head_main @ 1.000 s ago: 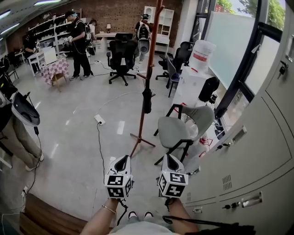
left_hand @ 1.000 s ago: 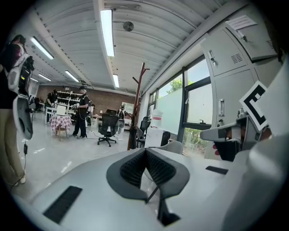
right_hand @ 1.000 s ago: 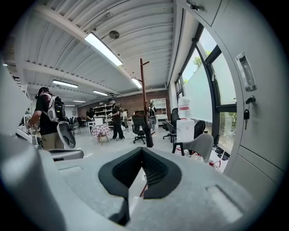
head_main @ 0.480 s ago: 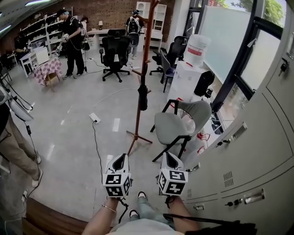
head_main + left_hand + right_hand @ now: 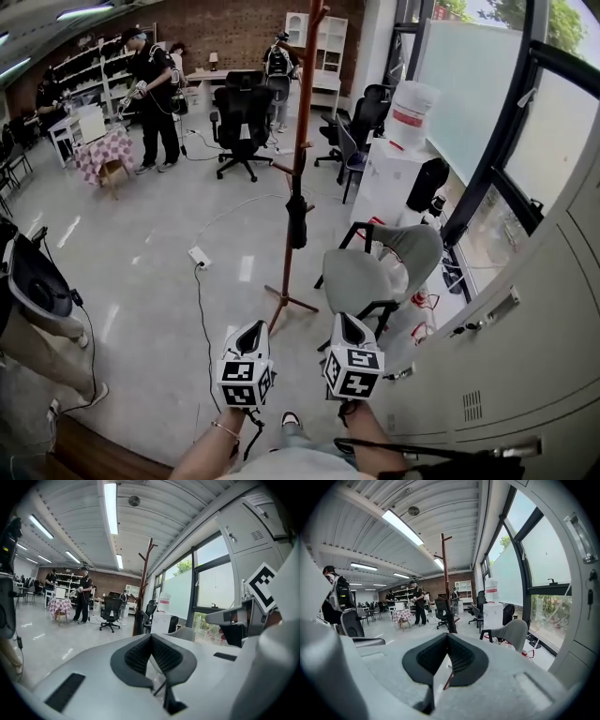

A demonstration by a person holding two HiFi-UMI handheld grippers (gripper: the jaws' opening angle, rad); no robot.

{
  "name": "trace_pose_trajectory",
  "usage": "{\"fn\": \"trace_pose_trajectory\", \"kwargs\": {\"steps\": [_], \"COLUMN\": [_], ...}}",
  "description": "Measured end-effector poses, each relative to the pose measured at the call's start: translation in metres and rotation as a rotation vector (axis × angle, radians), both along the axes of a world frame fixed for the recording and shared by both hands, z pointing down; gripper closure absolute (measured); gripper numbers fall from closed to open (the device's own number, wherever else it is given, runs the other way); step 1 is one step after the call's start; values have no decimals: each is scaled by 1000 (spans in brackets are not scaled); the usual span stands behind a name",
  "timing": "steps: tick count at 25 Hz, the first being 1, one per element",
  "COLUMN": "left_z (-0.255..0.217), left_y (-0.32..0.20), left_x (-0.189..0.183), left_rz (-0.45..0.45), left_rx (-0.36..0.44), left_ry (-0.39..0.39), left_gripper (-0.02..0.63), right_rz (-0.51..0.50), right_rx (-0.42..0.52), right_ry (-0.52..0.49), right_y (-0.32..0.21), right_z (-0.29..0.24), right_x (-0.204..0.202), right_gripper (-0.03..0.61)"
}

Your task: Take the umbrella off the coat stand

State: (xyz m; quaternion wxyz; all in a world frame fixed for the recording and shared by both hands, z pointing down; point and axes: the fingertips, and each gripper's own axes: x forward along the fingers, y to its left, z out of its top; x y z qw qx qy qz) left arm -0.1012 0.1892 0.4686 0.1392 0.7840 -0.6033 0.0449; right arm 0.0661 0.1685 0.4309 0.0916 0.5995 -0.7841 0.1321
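Observation:
A tall red-brown coat stand (image 5: 302, 131) rises from the grey floor ahead of me. A folded black umbrella (image 5: 297, 212) hangs partway down its pole. Both grippers are held side by side, low in the head view and well short of the stand's feet. My left gripper (image 5: 252, 326) is shut with nothing in it, and my right gripper (image 5: 342, 320) also has its pads together and holds nothing. From the left gripper view the stand (image 5: 143, 588) appears beyond the closed pads. The right gripper view shows the stand (image 5: 445, 578) with the umbrella (image 5: 451, 621) dark against it.
A grey chair (image 5: 364, 270) stands just right of the stand's base. White lockers (image 5: 534, 319) line the right side. A power strip (image 5: 200, 255) and its cable lie on the floor to the left. A person (image 5: 37, 295) stands at far left; others and a black office chair (image 5: 242, 117) are behind.
Both grippers have moved forward toward the coat stand, still shut and side by side. The person at the left edge has shifted.

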Motion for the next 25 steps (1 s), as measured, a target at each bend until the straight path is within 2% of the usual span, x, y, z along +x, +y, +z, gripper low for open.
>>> {"fn": "trace_pose_trajectory", "kwargs": {"steps": [15, 25], "left_z": [-14, 2], "left_y": [-124, -156], "left_x": [19, 18], "left_rz": [-18, -48], "left_rx": [23, -20], "left_ry": [-35, -59], "left_gripper": [611, 611], "right_rz": [-18, -17], "right_rx": [1, -57], "right_ry": [-32, -47], "right_y": [-131, -171], "right_z": [-2, 22], "right_x": [23, 35], "right_gripper": [574, 574]}}
